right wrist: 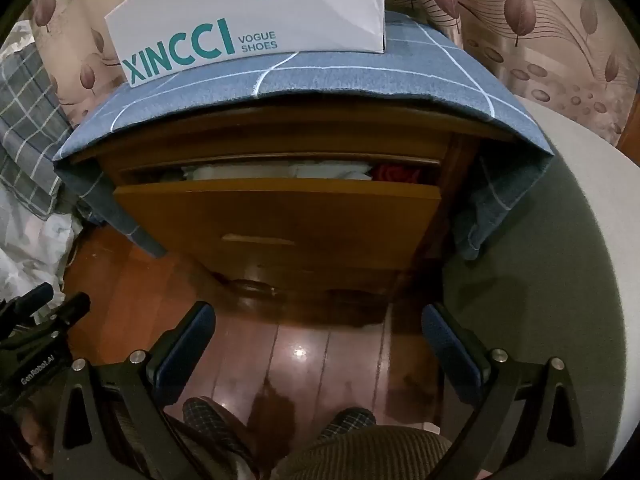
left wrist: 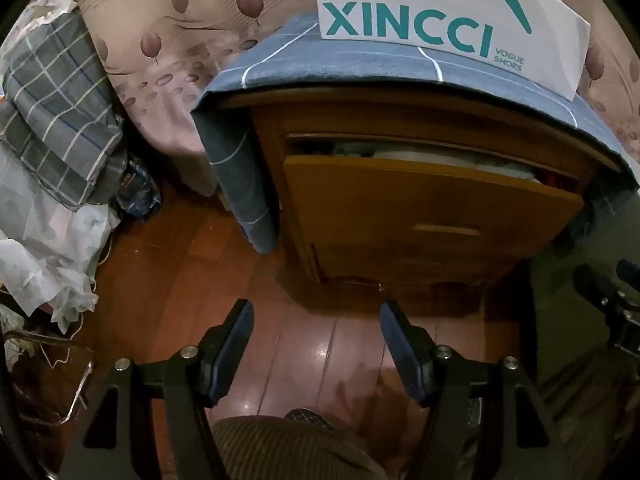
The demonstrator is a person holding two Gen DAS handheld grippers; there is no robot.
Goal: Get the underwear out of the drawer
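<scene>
White and red fabric, soft and bunched, shows in the slot of the part-open drawer (right wrist: 276,216): pale folded pieces (right wrist: 276,170) in the middle, a red piece (right wrist: 396,172) at the right end. Which of these is the underwear, cannot tell. All of it sits ahead of and above both grippers, well apart from them.

Drawer front is smooth orange-brown wood with a flat bar handle (right wrist: 258,239). It's pulled out only a little, likely enough to see in but tight for reaching.

Right gripper (right wrist: 318,334) has its jaws spread wide, nothing between them, blue ribbed pads over glossy floor. Left gripper (left wrist: 316,332) is also apart and empty, narrower spread. Both hang short of the drawer and tilt downward, probably staged for the next reach or a further pull on the handle.

Nightstand (left wrist: 276,152) is the same wood, draped with a blue cloth (right wrist: 328,76) with thin white grid lines, matte weave, hanging down both sides. White shoe box (right wrist: 256,20), hard card with teal lettering, sits on top at the back.

Floor (right wrist: 304,356) is reddish polished planks with glare. Left of the left gripper: plaid bedding (left wrist: 56,112) and crumpled white plastic (left wrist: 44,252). Leaf-print curtain (right wrist: 540,20) behind.
</scene>
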